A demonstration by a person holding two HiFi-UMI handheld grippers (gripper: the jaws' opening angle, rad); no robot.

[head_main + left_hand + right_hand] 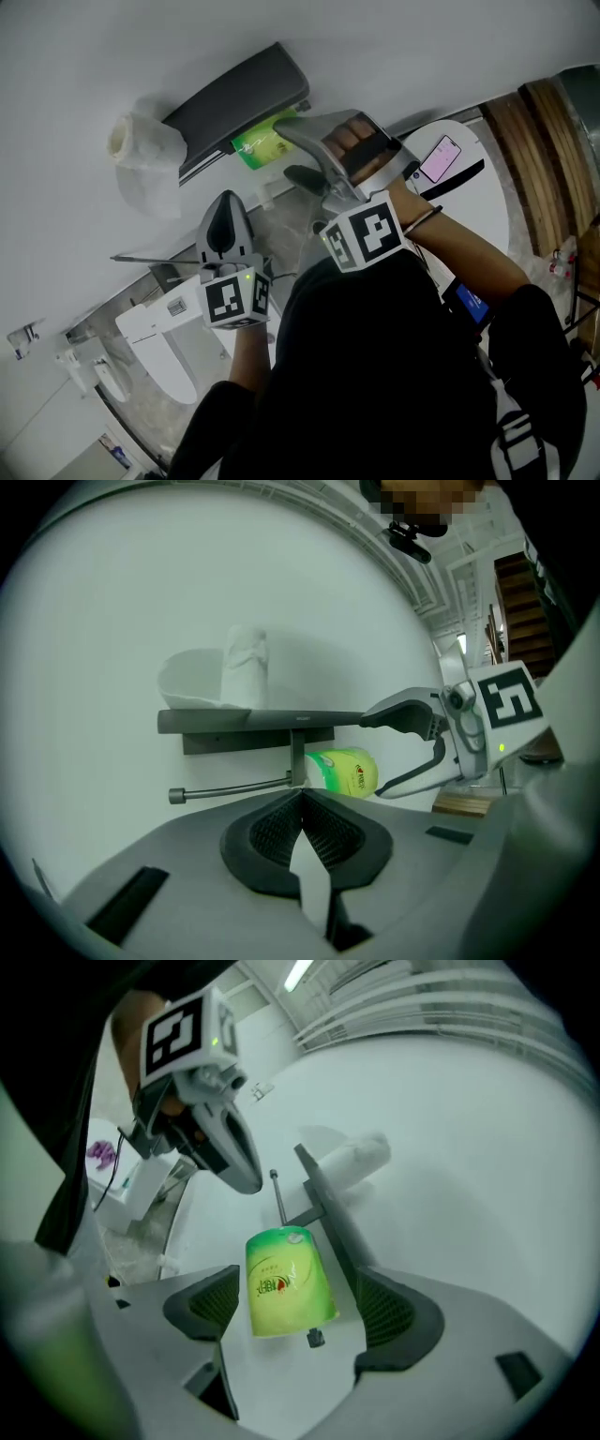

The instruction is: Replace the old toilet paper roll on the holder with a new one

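While its jaws stand wide apart, the right tool [298, 1307] straddles the green-wrapped roll [286, 1279], with a gap showing on each side. The roll sits threaded on the holder bar [277, 1199], just under the dark shelf [325, 1213]. Left tool [302, 797]: jaws pressed together, nothing between them, pointed at the holder; white crumpled paper [239, 667] on the shelf's far end.
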